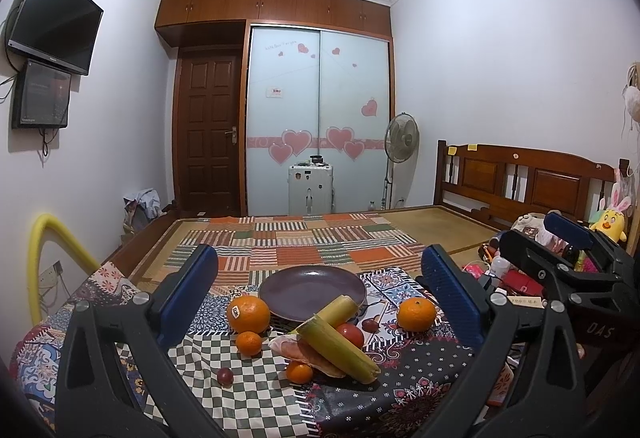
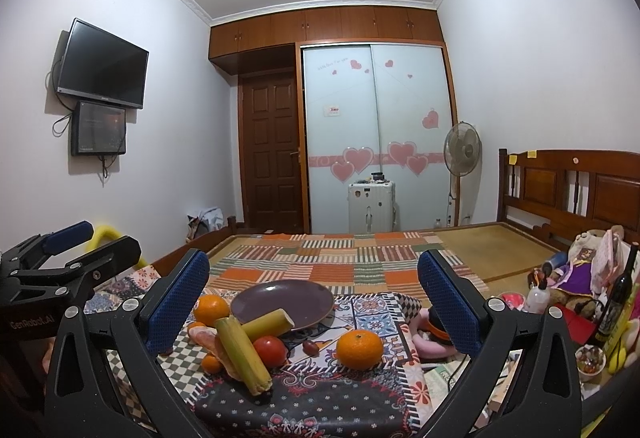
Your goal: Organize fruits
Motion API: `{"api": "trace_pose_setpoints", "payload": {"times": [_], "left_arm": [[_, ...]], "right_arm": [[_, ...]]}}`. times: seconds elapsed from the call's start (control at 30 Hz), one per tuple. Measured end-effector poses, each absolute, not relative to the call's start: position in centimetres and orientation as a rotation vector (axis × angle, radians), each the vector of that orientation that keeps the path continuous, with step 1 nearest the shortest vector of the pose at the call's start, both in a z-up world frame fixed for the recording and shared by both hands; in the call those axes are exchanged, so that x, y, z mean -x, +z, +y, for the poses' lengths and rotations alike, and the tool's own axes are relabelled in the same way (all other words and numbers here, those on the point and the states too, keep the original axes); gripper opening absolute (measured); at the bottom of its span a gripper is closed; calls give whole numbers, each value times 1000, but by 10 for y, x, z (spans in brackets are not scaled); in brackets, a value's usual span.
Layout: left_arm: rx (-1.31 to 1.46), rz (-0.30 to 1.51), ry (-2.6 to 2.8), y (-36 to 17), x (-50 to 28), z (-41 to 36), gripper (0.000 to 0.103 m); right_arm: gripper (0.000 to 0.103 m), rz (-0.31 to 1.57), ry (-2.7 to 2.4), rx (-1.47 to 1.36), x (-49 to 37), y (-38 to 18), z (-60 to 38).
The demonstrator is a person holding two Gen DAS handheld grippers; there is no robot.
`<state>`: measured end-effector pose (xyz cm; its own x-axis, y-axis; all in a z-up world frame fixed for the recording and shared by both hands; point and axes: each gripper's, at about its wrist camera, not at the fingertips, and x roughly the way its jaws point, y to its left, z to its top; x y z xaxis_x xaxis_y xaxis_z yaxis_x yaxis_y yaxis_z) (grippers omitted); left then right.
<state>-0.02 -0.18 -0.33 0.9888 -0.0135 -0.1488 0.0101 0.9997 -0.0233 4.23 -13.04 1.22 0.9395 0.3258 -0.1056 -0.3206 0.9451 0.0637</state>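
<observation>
Item: fruit, lying loose on the cloth [image 1: 240,390] around the plate [image 1: 312,292], which is standing empty. Two oranges [image 1: 248,314] are flanking it; cane sticks [image 1: 340,348] are crossing at its near rim, with a tomato [image 1: 351,334] tucked beside them.

Handling: probably taking an outlying orange first, closing squarely across its middle, leaving the crossed sticks until last.

Pose: left gripper [image 1: 320,286] and right gripper [image 2: 314,294] are hovering level, near of the plate, tongs spread wide, holding nothing.

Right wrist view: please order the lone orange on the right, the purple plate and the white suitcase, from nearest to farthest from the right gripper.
From the right gripper:
1. Lone orange, right side of the patterned cloth.
2. Purple plate, centre, behind the fruit.
3. White suitcase, far back by the wardrobe.
</observation>
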Motion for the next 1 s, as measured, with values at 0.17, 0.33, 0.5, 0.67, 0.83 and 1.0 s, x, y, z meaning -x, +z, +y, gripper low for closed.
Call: {"api": "trace_pose_setpoints", "payload": {"times": [0.17, 0.33, 0.5, 0.67, 0.83, 1.0], "left_arm": [[23, 148, -11, -4, 0, -1, 103], [25, 149, -6, -5, 0, 0, 103], [32, 155, -5, -7, -3, 3, 103], [27, 166, -1, -14, -8, 6, 103], [10, 218, 13, -27, -20, 13, 91], [-5, 311, 18, -47, -38, 24, 81]], "right_arm": [[103, 112, 330, -50, -42, 12, -131], [103, 118, 333, -58, -44, 9, -132], [103, 123, 332, -55, -46, 7, -131], [103, 145, 326, -31, -53, 0, -127], [103, 214, 349, -13, -68, -14, -124], [99, 316, 381, 33, -87, -36, -114]]}}
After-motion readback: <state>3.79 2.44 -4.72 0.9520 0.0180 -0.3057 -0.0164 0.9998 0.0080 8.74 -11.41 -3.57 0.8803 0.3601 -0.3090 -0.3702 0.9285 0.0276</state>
